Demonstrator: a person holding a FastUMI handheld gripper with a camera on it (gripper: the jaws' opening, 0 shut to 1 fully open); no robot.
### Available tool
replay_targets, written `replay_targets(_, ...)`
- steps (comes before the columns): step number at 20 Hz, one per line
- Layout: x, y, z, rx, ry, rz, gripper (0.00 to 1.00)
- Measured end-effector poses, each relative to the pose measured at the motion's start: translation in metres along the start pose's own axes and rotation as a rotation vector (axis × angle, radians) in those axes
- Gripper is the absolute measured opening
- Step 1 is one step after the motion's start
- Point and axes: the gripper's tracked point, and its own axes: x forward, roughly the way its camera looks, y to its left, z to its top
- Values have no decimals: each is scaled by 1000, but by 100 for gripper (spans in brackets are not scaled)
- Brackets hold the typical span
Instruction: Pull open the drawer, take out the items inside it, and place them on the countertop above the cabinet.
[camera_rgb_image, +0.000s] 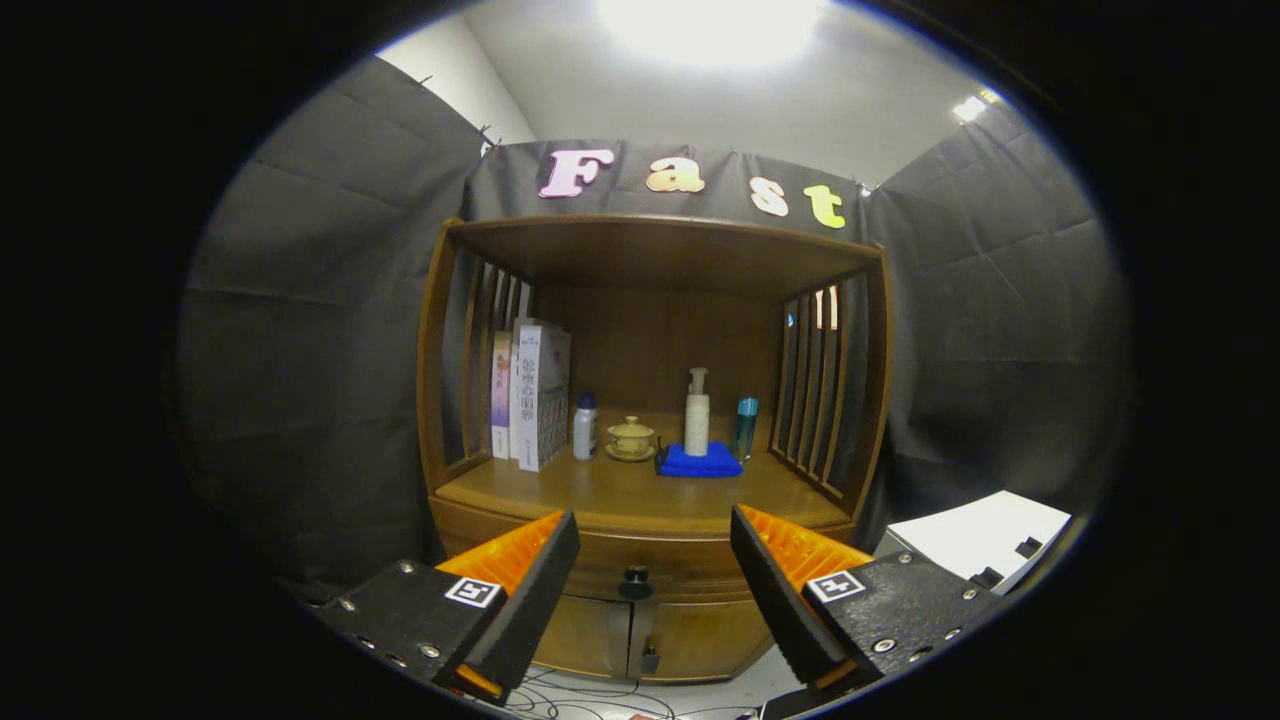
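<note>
- The drawer (640, 560) is seen shut, set in the front of the cabinet (600, 635) just under the desk (640, 495), with 1 small dark knob (635, 578) at its middle.
- The knob is judged the only place to take hold: it is small and round, so a slip is likely unless both fingers close squarely on it.
- The drawer looks like stiff wood; a steady, straight pull is likely needed, and its weight cannot be told since its contents are hidden.
- The hand-held gripper (655, 570) is held wide open and has hold of nothing; the knob lies between and beyond its fingers, well apart from both.
- Below the drawer, 2 cabinet doors (690, 635) are seen closed.
- On the desk, a cloth (700, 462) carries a pump bottle (697, 415), with a teal bottle (746, 425) just beside it.
- A lidded cup (631, 437), a white bottle (585, 428) and books (530, 395) stand to the other side.
- The front of the desk is bare, so room for placing is judged ample.
- No step of the task is judged done yet.
</note>
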Motion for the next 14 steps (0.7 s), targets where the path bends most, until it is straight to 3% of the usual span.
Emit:
replay_targets(5,33,9,-32,24,40,26,95)
replay_targets(14,109,20,-122,7,156,-11,95)
